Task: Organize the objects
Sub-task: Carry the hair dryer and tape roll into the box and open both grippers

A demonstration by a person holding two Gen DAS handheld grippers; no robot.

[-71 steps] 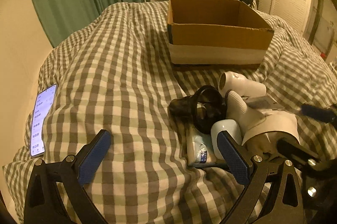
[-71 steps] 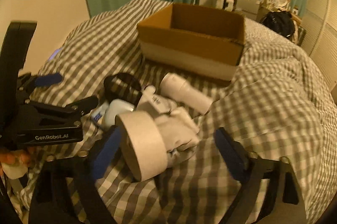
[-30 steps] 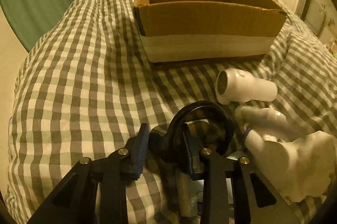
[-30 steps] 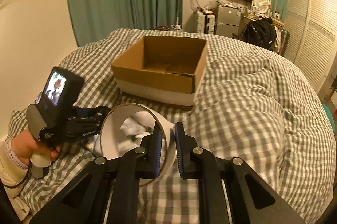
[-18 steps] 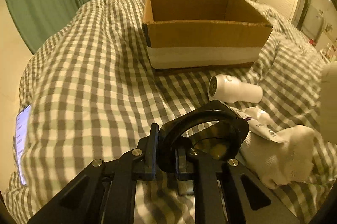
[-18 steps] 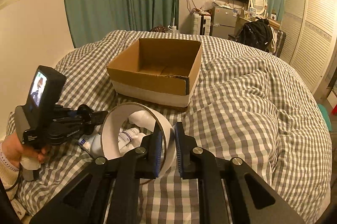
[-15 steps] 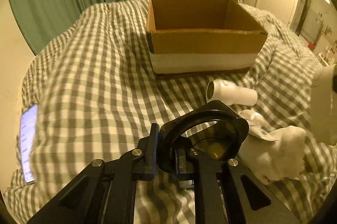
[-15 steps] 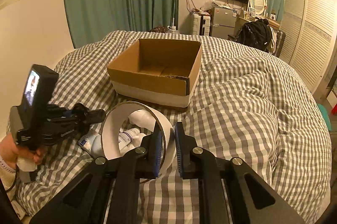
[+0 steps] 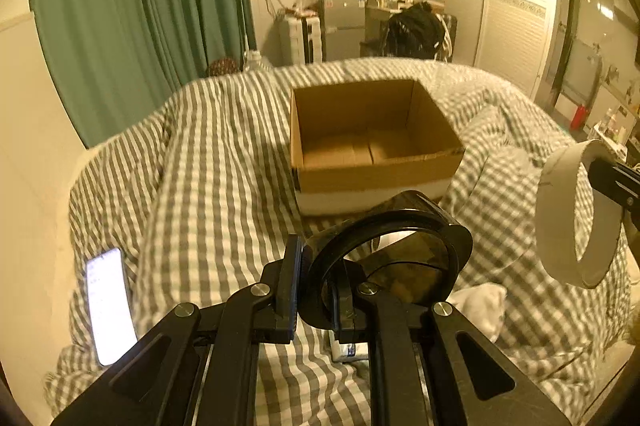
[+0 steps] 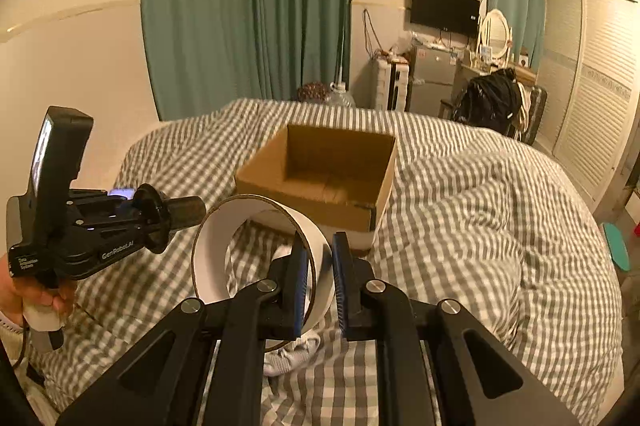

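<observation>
A bed covered with a grey-and-white checked quilt fills both views; on it, ahead of both tools, sits an open brown cardboard box with a white band along its base, seemingly empty; a lit phone lies at the quilt's left edge. The right gripper is clamped on the wall of a wide white tape roll, held above the quilt short of the box; it looks light and stiff, and the wall is the sensible place to pinch. The left gripper is closed on the rim of a black ring-shaped object, possibly a lens hood or dark tape, rigid and probably smooth, so it may swing. Below lie soft white cloth and a small packet.
</observation>
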